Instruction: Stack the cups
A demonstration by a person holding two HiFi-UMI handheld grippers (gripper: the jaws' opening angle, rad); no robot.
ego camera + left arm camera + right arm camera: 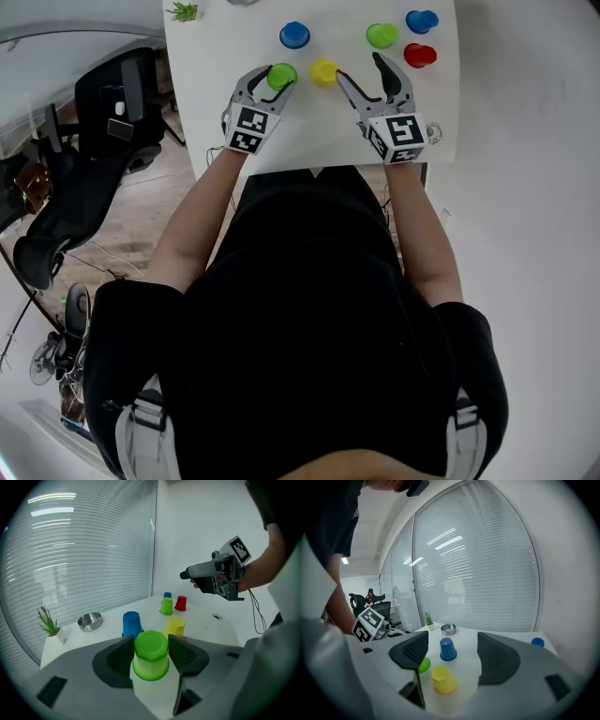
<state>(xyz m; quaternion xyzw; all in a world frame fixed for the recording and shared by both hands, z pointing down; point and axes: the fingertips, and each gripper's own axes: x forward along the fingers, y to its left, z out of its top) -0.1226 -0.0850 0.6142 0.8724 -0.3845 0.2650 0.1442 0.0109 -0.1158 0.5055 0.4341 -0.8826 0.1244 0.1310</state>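
Step in hand: first pick-up. The left gripper (277,80) is closed on an upturned green cup (151,654), pads against both its sides, at the upper centre of the head view. Next move, as judged: lift it and lower it squarely over the yellow cup (323,72) just beside. The right gripper (360,67) stands wide and empty near that cup and may obstruct. The blue cup (294,35), steel bowl (90,620) and plant (49,623) lie farther off.

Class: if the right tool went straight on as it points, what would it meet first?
Probably the yellow cup, upside down just ahead of the open right tool; the blue cup stands farther on. Depth is unclear: it may pass above.
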